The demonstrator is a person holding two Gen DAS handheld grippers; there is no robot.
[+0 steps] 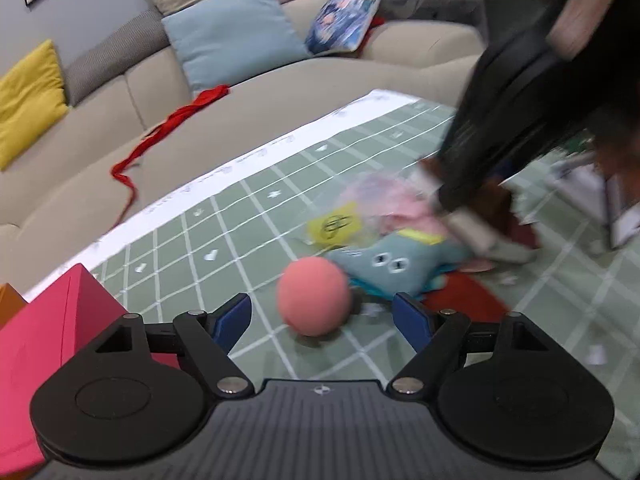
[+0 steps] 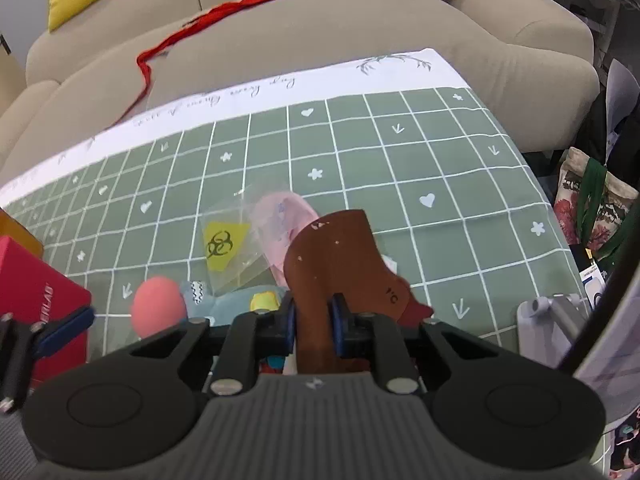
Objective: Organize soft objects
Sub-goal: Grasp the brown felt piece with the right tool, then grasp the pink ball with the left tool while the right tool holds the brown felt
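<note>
Right gripper (image 2: pixel 314 320): pinching a floppy reddish-brown leather-like piece (image 2: pixel 332 256) between its blue pads; the piece stands up out of the jaws, long axis pointing away from the camera.
Left gripper (image 1: pixel 322 316): jaws spread wide, nothing between them.
Pink foam ball (image 1: pixel 314 295): sits on the green grid-pattern cloth (image 1: pixel 240 216) straight ahead of the left jaws, pretty much centred in the gap, just a bit toward the left pad. It's round, so no axis to fuss over.
Teal plush toy with stitched eyes (image 1: pixel 386 268): touching or just beside the ball, on its far right.
Clear bag with a yellow biohazard label (image 2: pixel 224 244): behind the plush, with something pink in it.
Magenta box (image 1: pixel 52 344): just left of the left gripper, at the cloth's edge.
Who's closer: left gripper by far, I'd say; a short push forward should put the ball between the pads.
</note>
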